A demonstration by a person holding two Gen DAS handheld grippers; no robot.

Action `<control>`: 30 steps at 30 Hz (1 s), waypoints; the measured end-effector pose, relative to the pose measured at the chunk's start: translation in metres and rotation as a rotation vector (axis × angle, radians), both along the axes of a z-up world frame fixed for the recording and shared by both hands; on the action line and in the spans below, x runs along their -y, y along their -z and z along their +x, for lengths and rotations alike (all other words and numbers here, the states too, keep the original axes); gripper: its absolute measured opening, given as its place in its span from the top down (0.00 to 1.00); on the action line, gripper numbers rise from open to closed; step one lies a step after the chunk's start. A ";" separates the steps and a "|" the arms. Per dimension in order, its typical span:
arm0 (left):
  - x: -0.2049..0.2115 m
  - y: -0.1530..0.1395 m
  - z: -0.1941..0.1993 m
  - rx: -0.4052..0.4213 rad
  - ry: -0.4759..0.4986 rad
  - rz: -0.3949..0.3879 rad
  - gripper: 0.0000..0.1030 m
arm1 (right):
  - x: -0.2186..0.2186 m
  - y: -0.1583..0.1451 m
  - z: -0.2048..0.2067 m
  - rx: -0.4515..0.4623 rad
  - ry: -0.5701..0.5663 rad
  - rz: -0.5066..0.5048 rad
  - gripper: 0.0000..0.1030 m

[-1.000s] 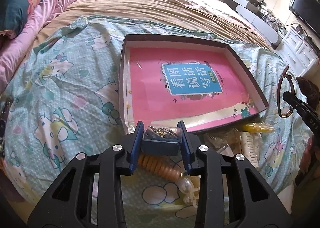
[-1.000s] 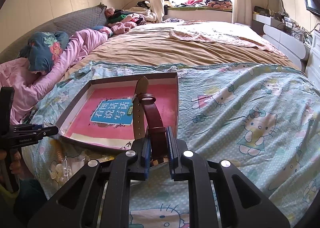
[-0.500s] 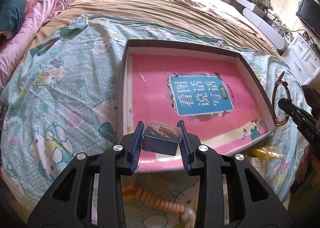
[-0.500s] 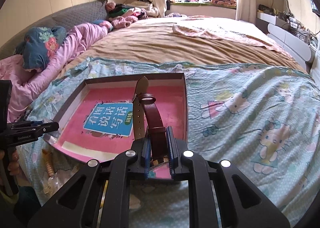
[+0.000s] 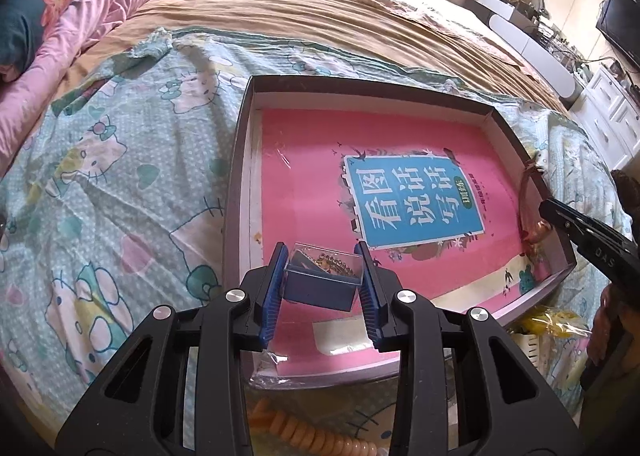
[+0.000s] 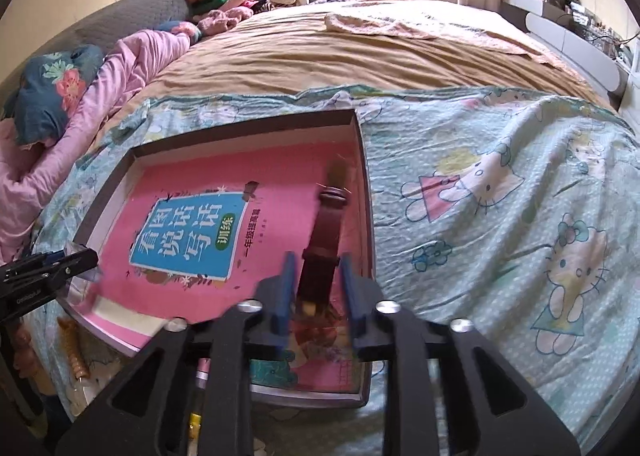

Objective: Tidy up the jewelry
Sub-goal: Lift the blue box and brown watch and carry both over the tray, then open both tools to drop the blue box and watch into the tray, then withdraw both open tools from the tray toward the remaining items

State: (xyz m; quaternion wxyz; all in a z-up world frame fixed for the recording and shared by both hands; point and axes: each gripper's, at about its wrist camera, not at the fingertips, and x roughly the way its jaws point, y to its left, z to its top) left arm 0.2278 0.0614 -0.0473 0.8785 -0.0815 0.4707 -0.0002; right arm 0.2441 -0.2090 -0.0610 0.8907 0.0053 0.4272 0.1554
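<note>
My left gripper (image 5: 322,276) is shut on a small blue jewelry box (image 5: 320,286) with a clear lid and gold pieces inside, held just above the near left part of the shallow brown tray (image 5: 236,192). The tray holds a pink book (image 5: 320,160) with a blue label. My right gripper (image 6: 318,284) has its jaws apart around a brown leather watch (image 6: 326,234) that lies in the tray (image 6: 366,192) along its right wall. The watch strap shows at the tray's right edge in the left wrist view (image 5: 530,212), by the right gripper's tip (image 5: 588,240).
The tray lies on a Hello Kitty bedsheet (image 6: 500,192). An orange spiral hair tie (image 5: 316,436) and plastic-bagged items (image 5: 544,326) lie before the tray. Pink and blue bedding (image 6: 80,96) lies left. White drawers and a TV (image 5: 618,28) stand right.
Both grippers moved forward over the tray. The left carried the blue box from the sheet to above the pink book. The right lowered the watch into the tray and its jaws opened.
</note>
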 end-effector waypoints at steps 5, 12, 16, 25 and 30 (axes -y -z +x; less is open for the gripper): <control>-0.003 -0.004 -0.001 0.011 -0.003 0.000 0.67 | 0.002 -0.014 -0.012 0.052 0.010 0.004 0.49; -0.006 -0.010 -0.004 0.023 -0.012 0.000 0.46 | 0.016 -0.036 -0.035 0.093 0.016 0.058 0.43; -0.007 -0.017 -0.009 0.040 -0.014 -0.008 0.35 | 0.025 -0.048 -0.052 0.121 0.020 0.074 0.31; -0.014 -0.038 -0.028 0.086 -0.033 -0.010 0.13 | 0.036 -0.063 -0.078 0.140 0.005 0.094 0.30; -0.015 -0.047 -0.039 0.105 -0.037 -0.013 0.10 | 0.036 -0.067 -0.088 0.143 -0.007 0.099 0.30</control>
